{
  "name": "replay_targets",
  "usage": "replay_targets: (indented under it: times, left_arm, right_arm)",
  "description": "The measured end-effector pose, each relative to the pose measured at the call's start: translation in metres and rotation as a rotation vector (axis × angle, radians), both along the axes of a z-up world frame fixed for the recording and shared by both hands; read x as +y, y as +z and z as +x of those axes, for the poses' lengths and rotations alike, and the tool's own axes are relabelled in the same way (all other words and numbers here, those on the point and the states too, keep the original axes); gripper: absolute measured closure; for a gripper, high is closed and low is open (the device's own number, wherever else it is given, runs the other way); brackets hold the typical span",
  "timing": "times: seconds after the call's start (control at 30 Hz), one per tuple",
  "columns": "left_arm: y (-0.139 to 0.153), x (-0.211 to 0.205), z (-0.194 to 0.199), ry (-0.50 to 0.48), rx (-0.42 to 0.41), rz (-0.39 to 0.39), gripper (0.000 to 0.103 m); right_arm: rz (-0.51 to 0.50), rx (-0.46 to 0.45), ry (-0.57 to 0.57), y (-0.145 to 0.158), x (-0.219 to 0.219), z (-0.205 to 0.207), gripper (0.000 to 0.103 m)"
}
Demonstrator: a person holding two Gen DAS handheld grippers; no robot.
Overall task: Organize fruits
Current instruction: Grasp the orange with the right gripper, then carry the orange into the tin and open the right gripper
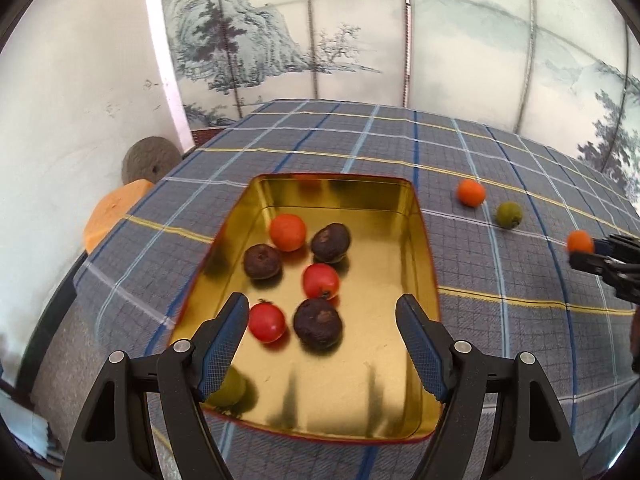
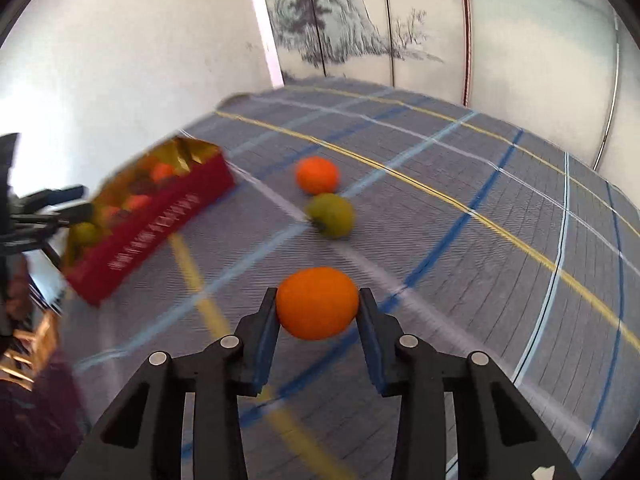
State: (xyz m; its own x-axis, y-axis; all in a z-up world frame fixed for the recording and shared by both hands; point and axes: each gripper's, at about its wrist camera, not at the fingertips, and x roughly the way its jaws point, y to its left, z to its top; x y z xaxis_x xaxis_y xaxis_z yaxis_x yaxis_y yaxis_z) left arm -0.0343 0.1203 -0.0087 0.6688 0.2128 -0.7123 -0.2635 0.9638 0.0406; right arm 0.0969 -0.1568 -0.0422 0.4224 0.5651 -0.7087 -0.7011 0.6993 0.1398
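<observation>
Pinching an orange fruit (image 2: 317, 303) between the blue pads of my right gripper (image 2: 318, 312), I have it clear above the plaid tablecloth (image 2: 460, 280), one pad against each side of it. My left gripper (image 1: 322, 312) stands spread wide with nothing between its fingers, poised over the near end of the gold-lined tin (image 1: 424, 264).

Inside that tin, just past my left fingertips, lie a red fruit (image 1: 267, 322) and a dark brown fruit (image 1: 318, 323) side by side. Further in sit another red fruit (image 1: 321, 281), two more dark brown ones (image 1: 263, 261) (image 1: 331, 242) and an orange one (image 1: 287, 232). A yellow-green fruit (image 1: 232, 390) is half hidden behind my left finger in the near left corner of the tin.

From the right wrist view the tin shows a red outer wall with pale lettering that is too blurred to read, and it stands off to the left of the fruit I am holding. Out on the cloth beyond my right jaws, a second orange fruit (image 2: 317, 175) and a green fruit (image 2: 330, 215) rest just beside each other, well apart from the tin. The left wrist view catches my right gripper at its right edge with the orange fruit in its tips.

Behind the table stands a painted folding screen (image 1: 280, 40) with trees and rocks, next to a white wall (image 1: 80, 80).
</observation>
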Motion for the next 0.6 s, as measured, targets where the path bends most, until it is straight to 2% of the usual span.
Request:
replay_targets:
  times: [0.13, 0.27, 0.43, 0.6]
  left_arm:
    - [0.001, 0.010, -0.012, 0.031, 0.008, 0.004, 0.026]
    - [0.004, 0.021, -0.025, 0.055, -0.002, 0.010, 0.021]
    - [0.005, 0.028, -0.034, 0.065, 0.012, 0.064, 0.017]
    - [0.004, 0.031, -0.038, 0.061, 0.010, 0.082, 0.015]
  right_arm:
    - [0.081, -0.012, 0.082, 0.027, 0.031, -0.021, 0.068]
    - [0.080, -0.045, 0.197, 0.041, 0.090, -0.034, 0.068]
    - [0.060, -0.029, 0.275, 0.030, 0.151, -0.035, 0.068]
    - [0.007, -0.014, 0.297, 0.014, 0.186, -0.027, 0.068]
